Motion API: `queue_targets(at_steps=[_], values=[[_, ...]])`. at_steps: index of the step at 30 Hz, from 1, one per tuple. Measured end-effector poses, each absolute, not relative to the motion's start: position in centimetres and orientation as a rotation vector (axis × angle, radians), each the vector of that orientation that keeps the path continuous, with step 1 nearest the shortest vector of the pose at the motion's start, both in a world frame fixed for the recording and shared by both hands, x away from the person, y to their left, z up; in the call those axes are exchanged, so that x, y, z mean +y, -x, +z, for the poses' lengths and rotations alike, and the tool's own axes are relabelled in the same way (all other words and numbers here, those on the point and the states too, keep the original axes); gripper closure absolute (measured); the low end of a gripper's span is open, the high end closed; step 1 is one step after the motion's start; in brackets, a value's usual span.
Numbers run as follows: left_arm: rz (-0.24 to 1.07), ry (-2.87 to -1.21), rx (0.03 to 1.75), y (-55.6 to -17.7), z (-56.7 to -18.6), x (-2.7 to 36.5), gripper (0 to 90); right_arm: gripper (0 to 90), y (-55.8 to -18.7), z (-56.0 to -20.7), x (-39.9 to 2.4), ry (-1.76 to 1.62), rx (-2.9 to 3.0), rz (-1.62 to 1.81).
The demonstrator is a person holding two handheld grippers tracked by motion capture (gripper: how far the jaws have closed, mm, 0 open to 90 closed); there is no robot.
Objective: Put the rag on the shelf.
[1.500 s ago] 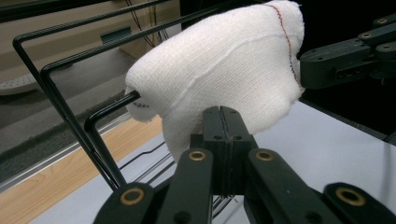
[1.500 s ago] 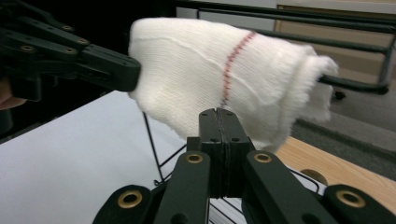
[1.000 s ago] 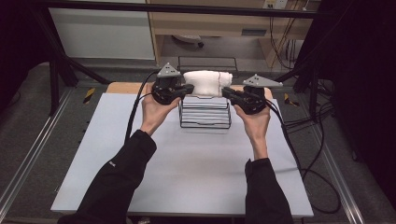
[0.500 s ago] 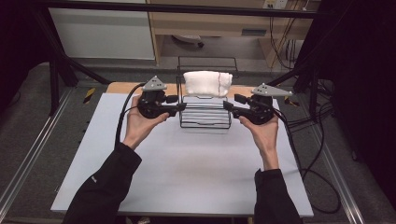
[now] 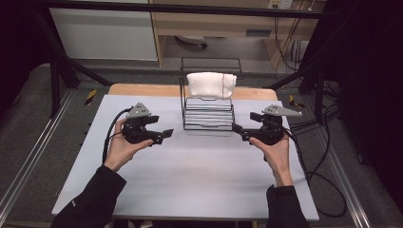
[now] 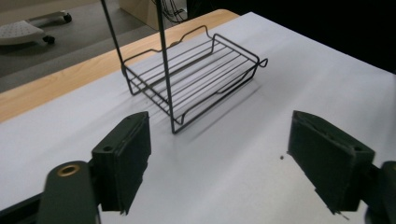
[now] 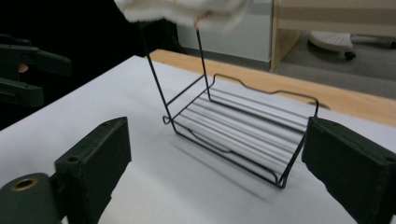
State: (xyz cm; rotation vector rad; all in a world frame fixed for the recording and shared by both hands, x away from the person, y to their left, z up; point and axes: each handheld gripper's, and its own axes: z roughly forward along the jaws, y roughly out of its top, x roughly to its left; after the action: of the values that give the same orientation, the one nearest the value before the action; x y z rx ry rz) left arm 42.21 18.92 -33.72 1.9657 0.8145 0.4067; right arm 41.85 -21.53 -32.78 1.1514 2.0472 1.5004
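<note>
- Standing on the far middle of the surface (image 5: 190,190), the wire rack (image 5: 207,114) carries a folded white towel (image 5: 210,84) draped over its top bar; the towel hangs clear above the rack's empty bottom shelf.
- The left gripper (image 5: 159,135) sits to the rack's left and the right gripper (image 5: 240,130) to its right, both low over the surface and pointing inward toward the rack, neither touching it.
- The fingers of both grippers have just been opening and now stand wide, with nothing between them; the left gripper view shows bare surface between its black fingers (image 6: 123,158), and the right gripper view the same (image 7: 95,161).
- The towel's long axis runs left to right along the top bar, so each end of it faces one gripper.
- The towel lies above and inward from both sets of fingers; in the right gripper view it hangs at the top edge (image 7: 182,11), well above the line of the fingers.
- The right gripper looks slightly nearer the rack's corner than the left, which is a little farther from its side.
- Judged from this, any next reach for the towel calls for rising and moving inward, not straight ahead.
</note>
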Motion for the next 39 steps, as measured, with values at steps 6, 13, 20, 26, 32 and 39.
queue_targets(at_steps=[6,13,20,26,32,39], values=[[0.422,-1.975,0.843,-40.9,-36.3,20.5,10.8,4.3,-41.0,-35.0,-21.9,-1.155,2.09,1.475],[0.414,-1.972,0.87,-39.4,-38.4,22.3,7.8,2.0,-39.9,-37.6,-22.0,-1.162,2.143,1.44],[0.426,-1.995,0.874,-38.0,-40.3,24.3,7.7,1.1,-38.8,-40.2,-22.7,-1.198,2.19,1.415],[0.413,-1.999,0.882,-37.1,-41.6,25.8,7.8,0.6,-38.0,-42.0,-23.6,-1.227,2.233,1.371],[0.403,-2.004,0.899,-36.5,-42.8,27.1,7.9,0.7,-37.2,-42.9,-24.5,-1.219,2.252,1.357],[0.402,-2.006,0.92,-36.1,-43.8,28.2,8.0,0.6,-36.3,-44.1,-25.6,-1.245,2.272,1.35]])
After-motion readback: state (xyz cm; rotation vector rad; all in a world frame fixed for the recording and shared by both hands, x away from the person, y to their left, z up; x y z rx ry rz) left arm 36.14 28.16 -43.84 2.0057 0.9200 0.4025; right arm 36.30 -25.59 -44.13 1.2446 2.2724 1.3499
